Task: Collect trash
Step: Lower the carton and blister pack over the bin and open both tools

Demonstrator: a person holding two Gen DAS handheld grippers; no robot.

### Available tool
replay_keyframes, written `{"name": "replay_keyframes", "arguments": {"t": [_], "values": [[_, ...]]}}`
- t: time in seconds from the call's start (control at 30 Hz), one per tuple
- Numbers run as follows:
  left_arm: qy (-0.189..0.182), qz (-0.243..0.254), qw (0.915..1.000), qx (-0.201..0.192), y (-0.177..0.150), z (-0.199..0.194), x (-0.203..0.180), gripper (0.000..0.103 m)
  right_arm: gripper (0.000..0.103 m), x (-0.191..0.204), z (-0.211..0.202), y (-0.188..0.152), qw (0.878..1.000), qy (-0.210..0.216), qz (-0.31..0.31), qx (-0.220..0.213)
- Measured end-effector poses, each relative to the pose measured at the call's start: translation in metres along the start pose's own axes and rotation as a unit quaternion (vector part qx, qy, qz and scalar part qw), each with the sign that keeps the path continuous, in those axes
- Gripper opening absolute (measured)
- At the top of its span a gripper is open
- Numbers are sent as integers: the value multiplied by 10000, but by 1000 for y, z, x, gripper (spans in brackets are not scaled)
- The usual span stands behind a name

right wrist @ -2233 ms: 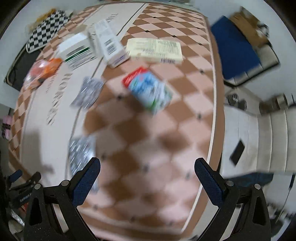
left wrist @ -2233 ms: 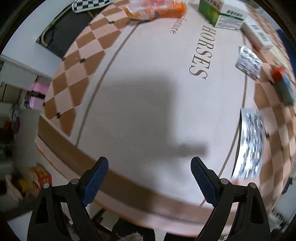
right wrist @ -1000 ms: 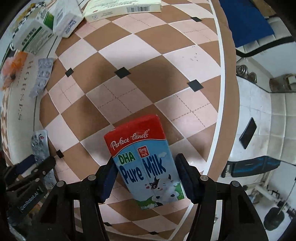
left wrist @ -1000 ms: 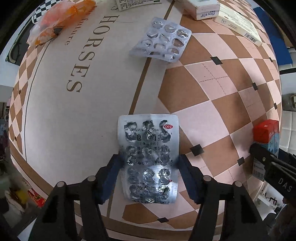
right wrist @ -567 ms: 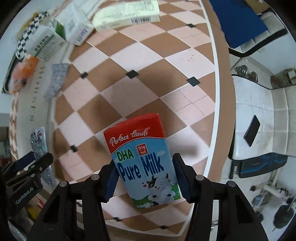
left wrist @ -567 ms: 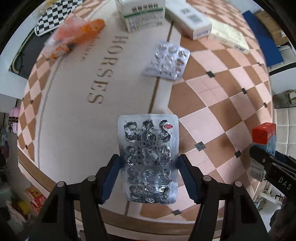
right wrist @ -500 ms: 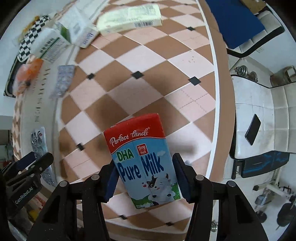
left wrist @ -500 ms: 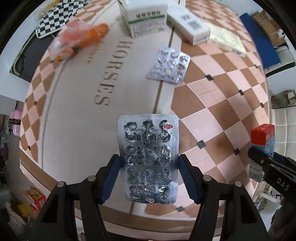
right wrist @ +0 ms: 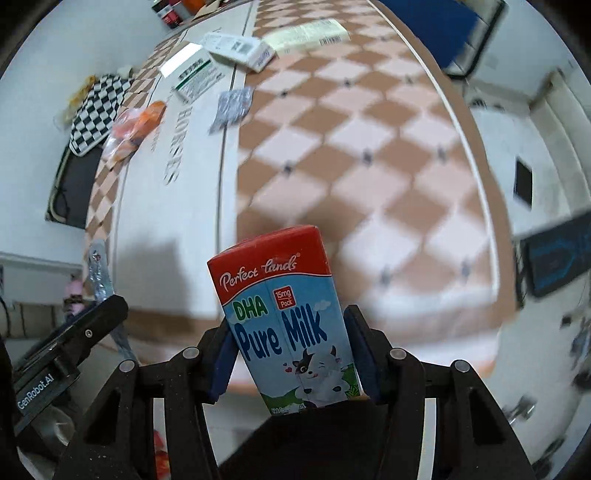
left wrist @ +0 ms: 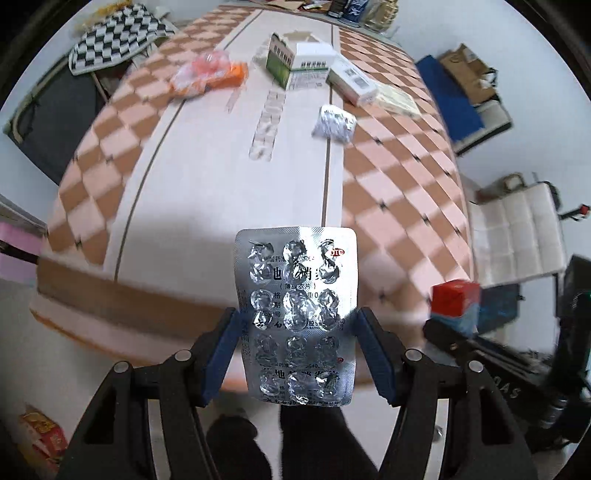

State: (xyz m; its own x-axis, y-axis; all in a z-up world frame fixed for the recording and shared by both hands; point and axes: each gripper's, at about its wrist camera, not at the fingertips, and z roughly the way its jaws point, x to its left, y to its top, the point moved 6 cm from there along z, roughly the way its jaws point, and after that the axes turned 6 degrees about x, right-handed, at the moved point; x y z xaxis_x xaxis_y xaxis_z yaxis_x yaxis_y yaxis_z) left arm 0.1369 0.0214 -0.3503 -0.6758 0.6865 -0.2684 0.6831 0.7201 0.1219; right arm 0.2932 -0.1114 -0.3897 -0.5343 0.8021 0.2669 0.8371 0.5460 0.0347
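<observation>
My left gripper (left wrist: 297, 345) is shut on a silver blister pack (left wrist: 297, 295) and holds it raised, off the near edge of the checkered table (left wrist: 388, 192). My right gripper (right wrist: 290, 349) is shut on a red and blue milk carton (right wrist: 284, 314), also lifted near the table's front edge. The carton shows in the left wrist view (left wrist: 456, 301) at the right. The blister pack shows edge-on in the right wrist view (right wrist: 98, 271) at the left.
On the table's far part lie a second blister pack (left wrist: 334, 123), an orange plastic packet (left wrist: 210, 75), a green and white box (left wrist: 301, 66), a white box (left wrist: 351, 83) and a flat yellowish pack (left wrist: 397, 98). A checkered cloth (left wrist: 114, 35) lies beyond the far left corner.
Both grippers have pulled back and up from the table with their objects held. The table now looks farther away and its near edge is in view.
</observation>
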Motion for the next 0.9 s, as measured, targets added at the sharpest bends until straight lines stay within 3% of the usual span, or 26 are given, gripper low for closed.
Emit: {"name": "replay_keyframes", "arguments": {"t": [0.17,0.3,0.4,0.6,0.7,0.83,0.9], "values": [[-461,-225,9977,443,-65,8,33,62,57,2,31,-91,9972,368,554,350],[-479,-470,9936,910,-108,42,64,62,57,-2,77,-153,9918,454,795,889],[-403,-727,9888,1240,-129,90,89,62,57,-10,123,-184,9877,401,891,1221],[-278,-958,9798,1733,-147,207,126,62,57,-37,243,-205,9791,325,1174,1626],[-350,-1071,9732,2002,-148,276,144,62,57,-49,305,-201,9769,269,1241,1716],[-530,-1194,9643,2302,-142,344,160,62,57,-67,375,-195,9759,221,1256,1771],[-447,-1130,9635,2384,-141,367,169,62,57,-68,405,-190,9762,227,1211,1787]]}}
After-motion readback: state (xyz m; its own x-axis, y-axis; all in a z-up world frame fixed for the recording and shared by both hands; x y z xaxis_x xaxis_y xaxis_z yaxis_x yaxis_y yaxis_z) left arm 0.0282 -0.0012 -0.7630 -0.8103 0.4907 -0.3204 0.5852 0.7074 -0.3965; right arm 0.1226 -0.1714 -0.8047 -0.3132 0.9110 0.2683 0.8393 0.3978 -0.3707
